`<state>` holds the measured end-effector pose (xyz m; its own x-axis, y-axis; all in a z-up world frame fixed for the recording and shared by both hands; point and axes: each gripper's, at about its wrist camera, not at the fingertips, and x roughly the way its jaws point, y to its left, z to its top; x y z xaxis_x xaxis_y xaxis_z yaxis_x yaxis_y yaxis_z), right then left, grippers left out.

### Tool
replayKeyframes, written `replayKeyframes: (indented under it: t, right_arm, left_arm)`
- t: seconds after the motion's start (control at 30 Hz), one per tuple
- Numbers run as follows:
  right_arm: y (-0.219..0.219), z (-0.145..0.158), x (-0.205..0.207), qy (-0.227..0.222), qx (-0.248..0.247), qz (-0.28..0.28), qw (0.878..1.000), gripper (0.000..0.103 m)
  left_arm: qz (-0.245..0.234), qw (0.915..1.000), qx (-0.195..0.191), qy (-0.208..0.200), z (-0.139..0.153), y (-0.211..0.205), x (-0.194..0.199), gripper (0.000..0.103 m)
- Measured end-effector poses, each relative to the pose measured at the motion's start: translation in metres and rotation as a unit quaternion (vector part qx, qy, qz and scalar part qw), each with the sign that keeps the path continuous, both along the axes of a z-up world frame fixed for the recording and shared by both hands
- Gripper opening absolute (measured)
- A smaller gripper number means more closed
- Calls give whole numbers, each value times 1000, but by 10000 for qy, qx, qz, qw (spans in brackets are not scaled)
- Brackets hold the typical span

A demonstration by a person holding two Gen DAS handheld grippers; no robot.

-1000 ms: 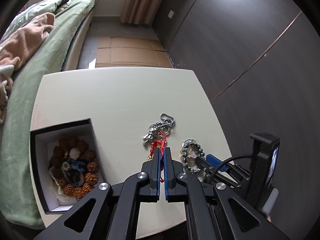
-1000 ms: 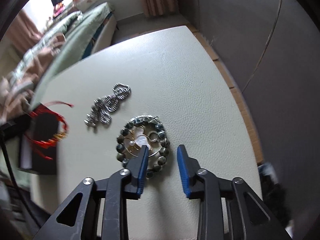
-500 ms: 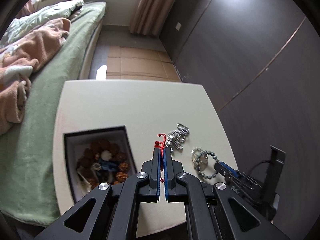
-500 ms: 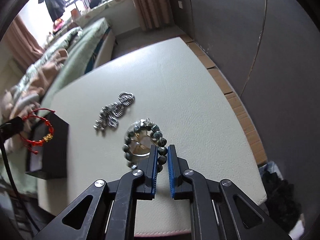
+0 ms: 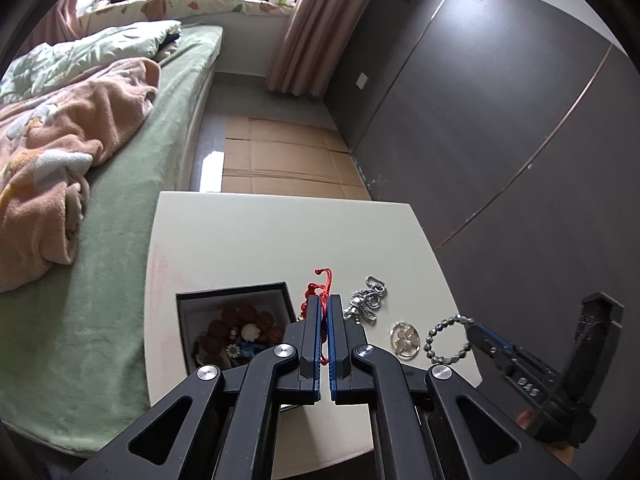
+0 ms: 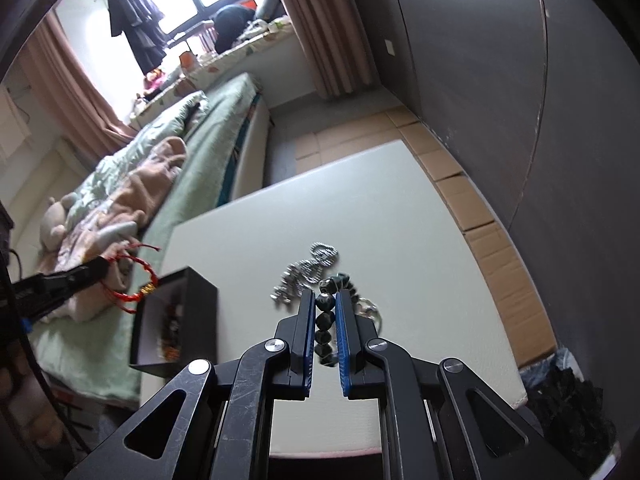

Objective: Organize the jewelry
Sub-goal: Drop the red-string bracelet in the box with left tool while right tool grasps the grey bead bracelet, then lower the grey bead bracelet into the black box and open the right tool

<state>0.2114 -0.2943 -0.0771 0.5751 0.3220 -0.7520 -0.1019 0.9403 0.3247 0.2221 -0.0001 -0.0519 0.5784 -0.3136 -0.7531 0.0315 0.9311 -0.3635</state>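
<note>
My left gripper [image 5: 325,300] is shut on a red cord bracelet [image 5: 322,283], held just right of an open black box [image 5: 232,292] that has brown beads inside. From the right wrist, that red bracelet [image 6: 136,284] with its gold charm dangles from the left gripper [image 6: 100,268] above the box [image 6: 192,292]. My right gripper [image 6: 323,300] is shut on a dark bead bracelet [image 6: 325,320], raised off the white table [image 6: 360,208]. In the left wrist view the bead bracelet [image 5: 446,340] hangs as a ring from the right gripper [image 5: 476,330].
A silver chain [image 5: 368,304] and a clear round pendant [image 5: 405,340] lie on the table [image 5: 260,232] between box and bead bracelet. A green bed with a pink blanket [image 5: 60,160] runs along the left. A dark wall [image 5: 500,120] stands to the right, cardboard [image 5: 280,160] on the floor beyond.
The right jaws closed on the bead bracelet and lifted it off the round pendant. The left gripper rose with the red bracelet and moved toward the box.
</note>
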Motion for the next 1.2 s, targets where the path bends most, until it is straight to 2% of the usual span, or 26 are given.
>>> replayKeyframes:
  t: [0.4, 0.57, 0.67, 0.73, 0.8, 0.83, 1.03, 1.2]
  right_arm:
    - [22, 30, -3, -274, 232, 268, 9990, 11]
    - [38, 34, -4, -311, 231, 415, 9984, 11]
    - [51, 34, -4, -317, 230, 553, 9977, 11]
    - [60, 33, -3, -313, 227, 626, 9973, 11]
    - [67, 33, -4, -320, 237, 699, 9968, 11]
    - [72, 33, -4, -316, 247, 747, 9964, 11]
    - [96, 33, -3, -282, 386, 1017, 9937, 11]
    - [118, 32, -1, -184, 566, 1216, 9908, 11]
  left_arm:
    - [200, 9989, -226, 347, -29, 18, 7, 2]
    - [230, 9957, -454, 776, -58, 21, 8, 3]
    - [348, 9935, -308, 1037, -74, 23, 3, 8]
    - [402, 9930, -341, 1061, -78, 27, -3, 25]
    - [474, 9931, -496, 952, -74, 36, -9, 77]
    - [528, 9933, -547, 869, -70, 41, -12, 85]
    - [784, 9937, -541, 592, -47, 66, -30, 85]
    - [894, 9946, -166, 495, -36, 80, -44, 85]
